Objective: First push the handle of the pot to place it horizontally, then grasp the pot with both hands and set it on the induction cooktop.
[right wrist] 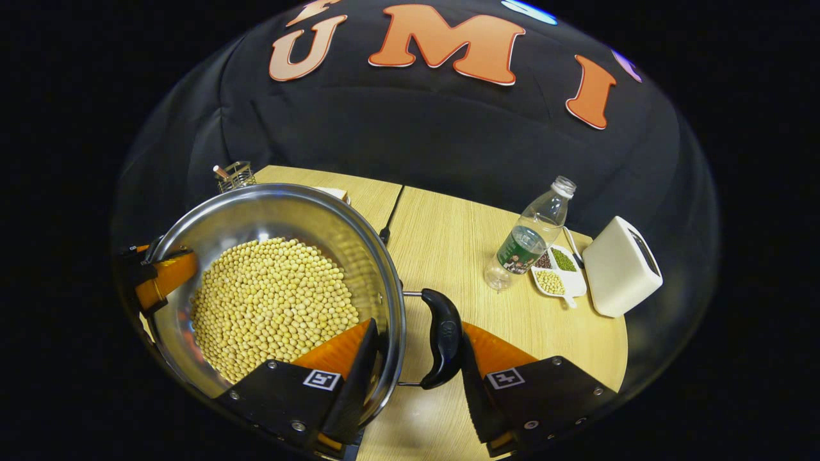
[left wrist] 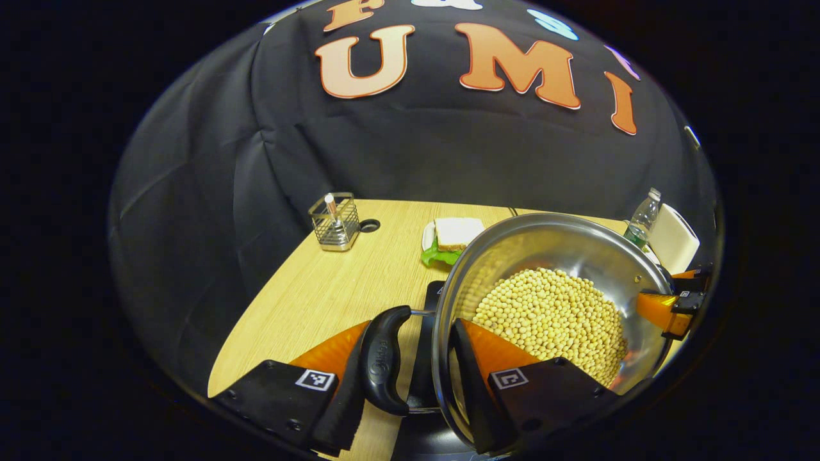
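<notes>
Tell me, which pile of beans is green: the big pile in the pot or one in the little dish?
A pile in the small white dish beside the water bottle: its green beans lie at the far end. The beans in the pot are all pale yellow.

Steel pot [left wrist: 551, 256], round and shiny, part-filled with pale yellow beans [left wrist: 554, 317]; sits level. Black side handle [left wrist: 383, 358] lying horizontal between the left claw's [left wrist: 410, 378] fingers, rim there too. Opposite black handle [right wrist: 444, 346] horizontal between the right claw's [right wrist: 416, 378] fingers. Black cooktop [left wrist: 426, 358] showing just under the pot, beneath the left claw.
</notes>
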The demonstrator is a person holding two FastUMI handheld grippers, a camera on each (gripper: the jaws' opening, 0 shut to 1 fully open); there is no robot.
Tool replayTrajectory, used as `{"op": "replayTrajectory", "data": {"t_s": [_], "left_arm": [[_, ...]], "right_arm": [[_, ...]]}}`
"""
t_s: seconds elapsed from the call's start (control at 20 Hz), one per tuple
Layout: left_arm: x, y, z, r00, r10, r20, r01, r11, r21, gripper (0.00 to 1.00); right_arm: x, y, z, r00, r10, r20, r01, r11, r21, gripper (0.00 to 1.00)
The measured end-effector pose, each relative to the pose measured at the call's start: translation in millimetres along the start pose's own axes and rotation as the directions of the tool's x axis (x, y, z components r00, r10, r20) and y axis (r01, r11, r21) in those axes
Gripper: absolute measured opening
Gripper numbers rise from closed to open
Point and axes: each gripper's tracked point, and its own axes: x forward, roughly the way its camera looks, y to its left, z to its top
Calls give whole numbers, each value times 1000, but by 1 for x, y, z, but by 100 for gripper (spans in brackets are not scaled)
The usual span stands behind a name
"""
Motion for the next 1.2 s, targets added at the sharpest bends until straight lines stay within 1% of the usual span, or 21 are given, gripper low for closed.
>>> {"op": "replayTrajectory", "data": {"t_s": [0.05,0.2,0.5,0.65,0.7,0.75,0.8,0.85,0.9,0.95,1.0,1.05,1.1,1.2], "left_arm": [[3,2,-4,1000,0,-10,0,1000,-4,74],[8,6,-9,1000,2,-18,-2,1000,-4,74],[20,5,-17,999,-5,-41,5,1000,-9,74],[26,6,-21,999,-11,-46,10,1000,-27,74],[26,8,-23,999,-11,-45,10,1000,-29,77],[27,8,-23,999,-12,-44,10,1000,-29,70],[25,7,-25,998,-10,-58,8,1000,-22,74],[23,7,-26,998,0,-61,-1,1000,-18,75],[23,8,-25,998,20,-56,-20,1000,3,80],[21,11,-20,998,49,-42,-48,999,27,82],[15,10,-18,997,65,-39,-64,997,33,92],[10,11,-13,997,79,-24,-78,997,21,87],[2,13,-9,996,86,-4,-86,996,11,88],[-19,20,8,992,116,53,-116,993,3,90]], "right_arm": [[2,5,0,1000,1,-7,-1,1000,-1,69],[4,2,-7,1000,6,-22,-6,1000,1,68],[11,10,-13,999,5,-47,-5,1000,-5,69],[12,14,-6,999,0,-40,-1,1000,-9,68],[12,15,-7,999,5,-44,-5,1000,-8,69],[11,14,-4,999,12,-45,-12,1000,1,68],[10,9,-3,999,18,-46,-18,1000,7,65],[8,6,-3,998,23,-50,-23,1000,5,69],[6,5,-4,998,30,-49,-30,1000,-1,70],[4,6,-4,998,39,-48,-39,999,-2,74],[2,6,-3,999,43,-33,-43,999,6,75],[-4,4,2,999,46,-8,-46,999,16,77],[-13,-1,8,999,46,18,-46,999,20,77],[-33,-11,22,996,38,84,-38,999,-8,79]]}}
